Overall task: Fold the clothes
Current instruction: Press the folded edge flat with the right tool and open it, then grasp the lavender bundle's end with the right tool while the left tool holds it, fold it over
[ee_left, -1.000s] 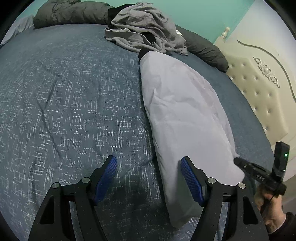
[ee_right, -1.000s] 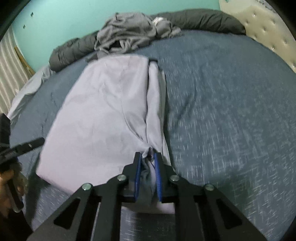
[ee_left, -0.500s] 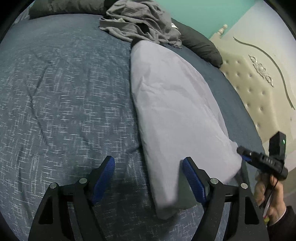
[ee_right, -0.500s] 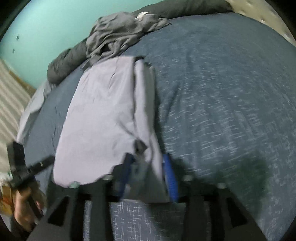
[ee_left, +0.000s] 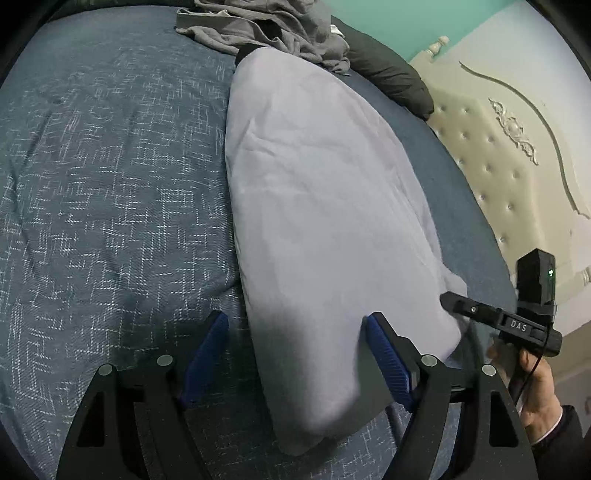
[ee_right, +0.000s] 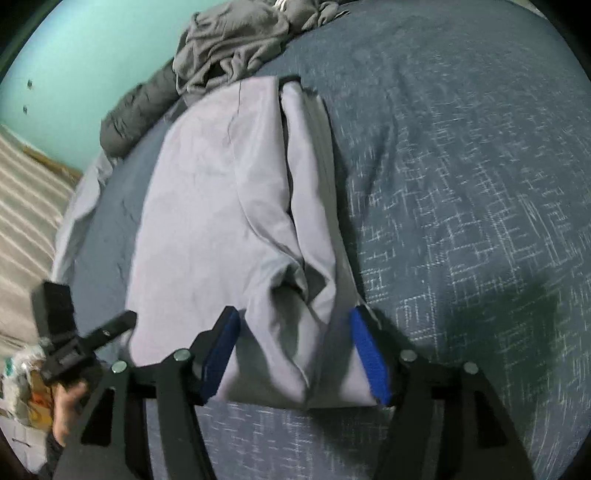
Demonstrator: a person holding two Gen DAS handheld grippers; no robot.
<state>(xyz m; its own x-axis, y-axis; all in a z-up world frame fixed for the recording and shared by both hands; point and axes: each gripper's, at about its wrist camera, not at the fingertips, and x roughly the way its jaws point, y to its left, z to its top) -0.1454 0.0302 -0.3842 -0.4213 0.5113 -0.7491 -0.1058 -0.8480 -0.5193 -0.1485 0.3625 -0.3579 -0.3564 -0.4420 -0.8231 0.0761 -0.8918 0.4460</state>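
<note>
The bed (ee_left: 110,203), covered in a dark blue patterned quilt, bears a pale lilac garment (ee_left: 317,206) lying as a long, narrow, folded strip; its long axis runs from the near edge away toward a grey heap of clothes (ee_left: 266,29) at the far side. In the right wrist view one side panel lies lapped over along the strip's right margin, with a puckered seam near the close end. The left gripper (ee_left: 295,354) stands with fingers spread wide, the strip's near left corner between them. The right gripper (ee_right: 295,350) is likewise spread, straddling the near right corner, gripping nothing. Both sit at the same near end; a lengthwise fold would carry that end away toward the heap.
</note>
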